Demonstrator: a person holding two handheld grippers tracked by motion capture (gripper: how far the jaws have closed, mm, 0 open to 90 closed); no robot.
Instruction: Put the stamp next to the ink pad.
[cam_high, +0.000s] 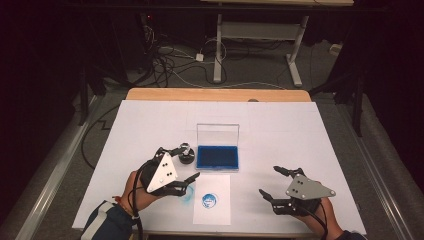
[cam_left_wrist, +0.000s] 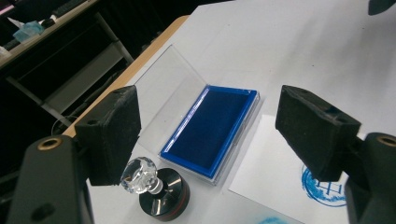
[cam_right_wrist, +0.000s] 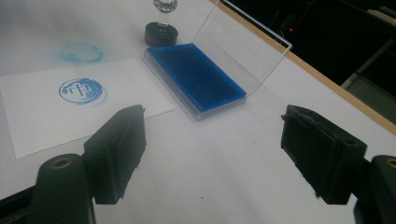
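While jaws gape, left hand-held gripper beside stamp, ink pad adjacent

The stamp is partly covered in the high view by the left gripper, so its base barely peeks out. In the right gripper view its crystal knob gets chopped off by the top edge. The left gripper view cuts the blue print on the paper sheet behind the right-hand jaw, and a second blue smudge runs off the bottom edge. From above, the print's design is way too small to read. Both forearms run off the near edge.
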